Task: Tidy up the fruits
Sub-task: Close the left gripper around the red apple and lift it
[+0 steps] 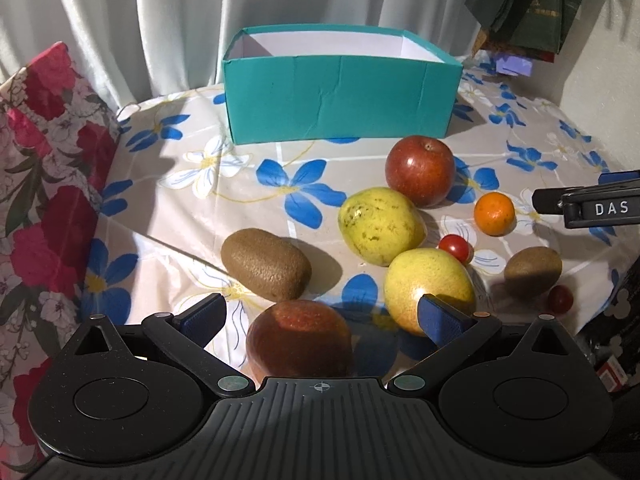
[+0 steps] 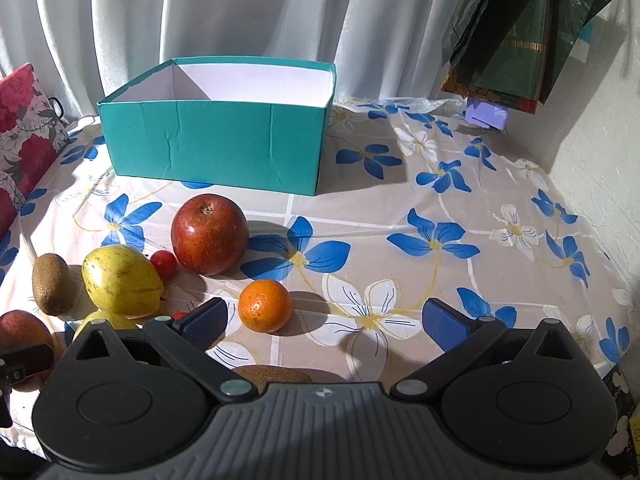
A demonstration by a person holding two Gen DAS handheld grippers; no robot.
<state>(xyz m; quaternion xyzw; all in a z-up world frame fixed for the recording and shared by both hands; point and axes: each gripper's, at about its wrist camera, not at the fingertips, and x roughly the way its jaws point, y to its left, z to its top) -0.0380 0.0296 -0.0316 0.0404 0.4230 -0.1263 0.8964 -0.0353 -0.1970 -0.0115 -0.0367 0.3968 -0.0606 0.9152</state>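
Directly below the left gripper [image 1: 320,320], between its widely spread and empty jaws, a red apple [image 1: 298,338] is seen resting on the flowered tablecloth [image 1: 168,208]. No reach sideways is judged necessary; only a descent and closure. The right gripper [image 2: 324,322] is likewise spread wide and holds nothing, with the orange [image 2: 265,306] just beside its left finger. The teal box [image 1: 340,100], into which fruit is presumably sorted, stands well beyond, straight ahead of both.

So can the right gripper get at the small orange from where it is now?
Probably yes: the right gripper is open, and the orange sits just ahead near its left finger, with nothing between.
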